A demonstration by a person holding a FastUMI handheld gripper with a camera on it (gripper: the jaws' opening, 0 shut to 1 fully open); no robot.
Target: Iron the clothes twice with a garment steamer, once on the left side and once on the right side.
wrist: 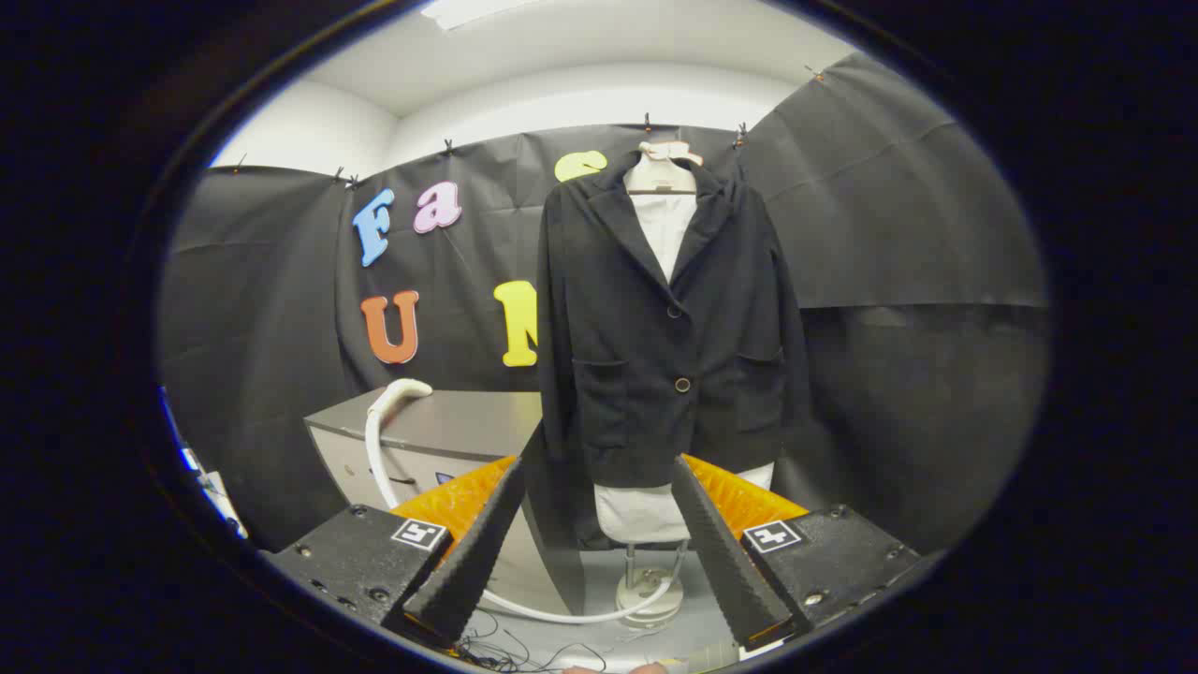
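Where tool (599,543) gapes empty, jacket (669,318) beyond fingers.

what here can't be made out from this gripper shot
- Steamer head: the white hose runs over the grey cabinet and its end is too small to make out.
- Stand base: partly hidden behind the open, empty tongs.
- White garment: covered by the black jacket except at neck and hem.
- Cabinet front: blocked by the left finger.
- Tangled thin wires below the fingers: cut off at the edge.
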